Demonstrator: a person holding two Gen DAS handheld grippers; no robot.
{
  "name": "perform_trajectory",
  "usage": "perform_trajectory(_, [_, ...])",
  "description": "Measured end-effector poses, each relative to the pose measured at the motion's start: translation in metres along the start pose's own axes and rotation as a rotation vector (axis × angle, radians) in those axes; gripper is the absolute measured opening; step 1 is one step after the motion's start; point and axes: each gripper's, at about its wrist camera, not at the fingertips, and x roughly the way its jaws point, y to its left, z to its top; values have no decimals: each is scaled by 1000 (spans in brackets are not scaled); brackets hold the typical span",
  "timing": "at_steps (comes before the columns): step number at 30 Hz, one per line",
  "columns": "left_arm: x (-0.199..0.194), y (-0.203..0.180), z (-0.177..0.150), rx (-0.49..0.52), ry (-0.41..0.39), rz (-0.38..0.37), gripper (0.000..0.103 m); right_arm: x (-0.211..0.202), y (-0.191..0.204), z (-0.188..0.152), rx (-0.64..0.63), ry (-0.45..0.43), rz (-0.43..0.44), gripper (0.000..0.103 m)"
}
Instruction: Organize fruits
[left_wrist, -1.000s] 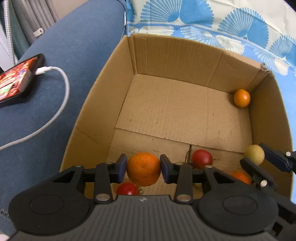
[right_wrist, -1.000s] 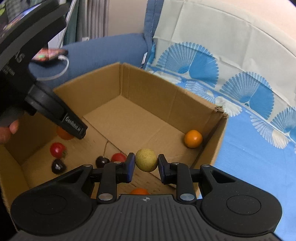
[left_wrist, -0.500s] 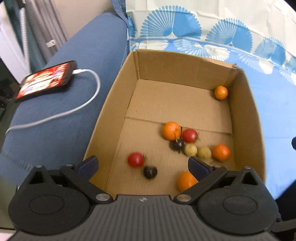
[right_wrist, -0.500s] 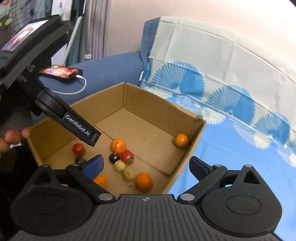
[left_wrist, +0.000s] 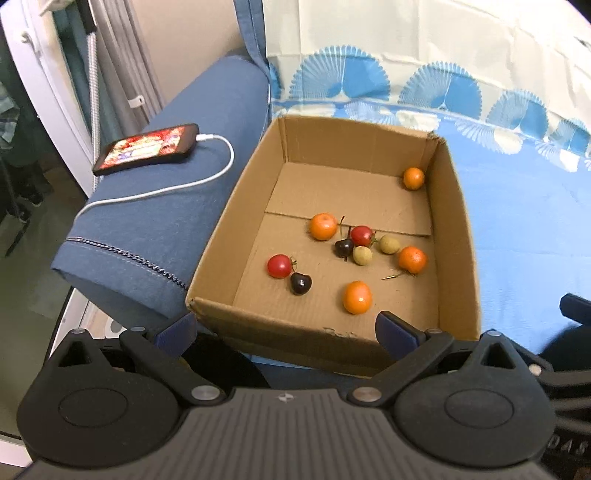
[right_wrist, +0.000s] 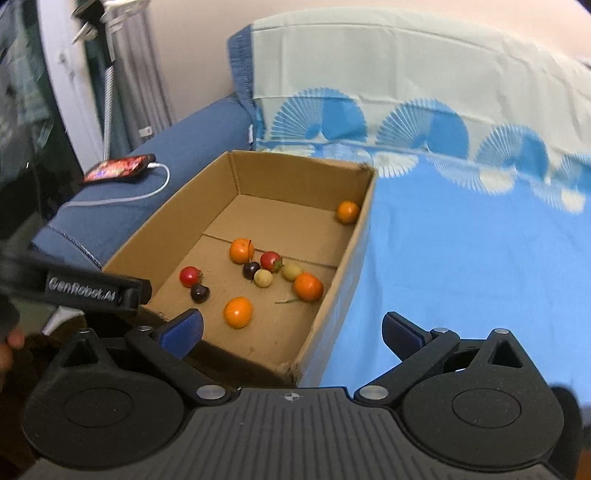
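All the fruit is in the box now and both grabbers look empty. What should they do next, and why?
Probably just ease both away. The left gripper and right gripper have just opened their jaws, which hold nothing, and every fruit I can see lies inside the cardboard box; none shows on the blue sheet.

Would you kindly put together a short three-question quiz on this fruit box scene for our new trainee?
1. How many orange fruits lie in the cardboard box?
2. True or false: the left gripper holds a fruit.
3. What lies on the blue armrest? A) phone B) cup C) book

Key:
1. Four, one of them alone in the far corner.
2. False; its jaws are open and empty, as are the right gripper's.
3. A, a phone on a white cable.
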Motion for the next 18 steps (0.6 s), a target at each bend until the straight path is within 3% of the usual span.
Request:
perform_trajectory(10, [-31,-17,-22,73,-47,47,103,-39,4,-14,0,-81,-17,102])
perform_trajectory(18, [-38,-6,-27,37,-46,34,103,-49,10,-14,-26,-101,-12,102])
